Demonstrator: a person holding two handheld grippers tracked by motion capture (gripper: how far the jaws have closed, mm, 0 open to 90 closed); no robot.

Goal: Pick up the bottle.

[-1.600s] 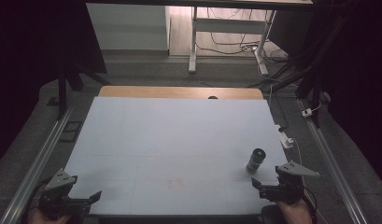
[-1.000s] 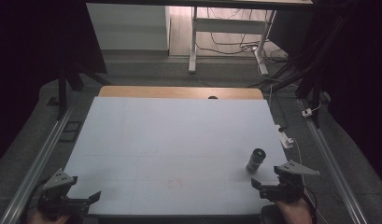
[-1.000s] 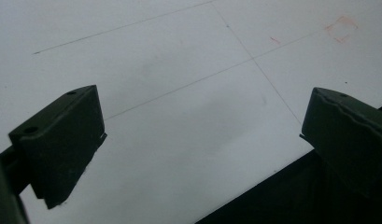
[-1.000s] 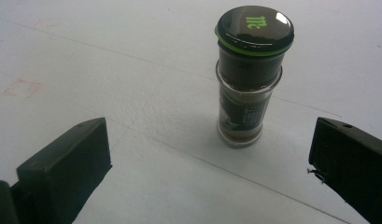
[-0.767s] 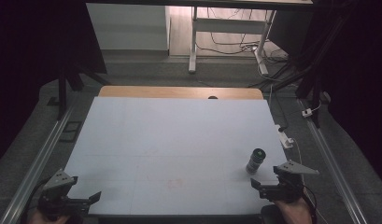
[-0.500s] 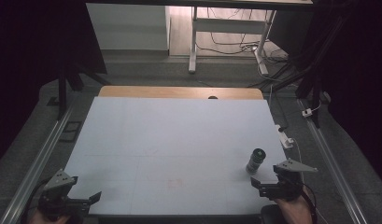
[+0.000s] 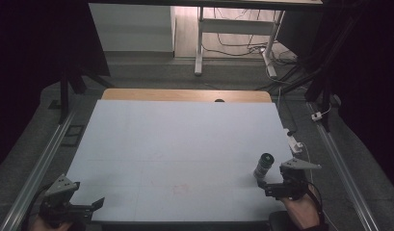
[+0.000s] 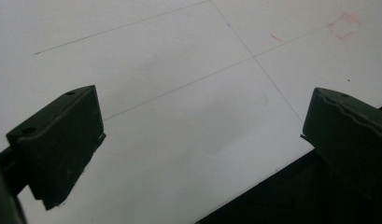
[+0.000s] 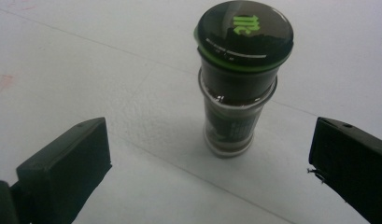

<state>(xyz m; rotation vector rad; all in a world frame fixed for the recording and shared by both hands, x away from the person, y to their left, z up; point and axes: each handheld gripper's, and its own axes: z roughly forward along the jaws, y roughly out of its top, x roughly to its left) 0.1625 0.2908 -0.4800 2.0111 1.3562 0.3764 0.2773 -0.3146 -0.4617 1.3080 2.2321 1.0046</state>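
Forward has crept the right hand-held gripper [image 7: 263, 185], toward one jar [image 7: 263, 165].

White table top [image 7: 175, 144], wooden far edge [image 7: 185, 95], white power strip [image 7: 295, 143]

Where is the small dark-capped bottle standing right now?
In the high view the bottle stands upright near the table's right edge, just ahead of the right gripper, whose open jaws flank it without touching.
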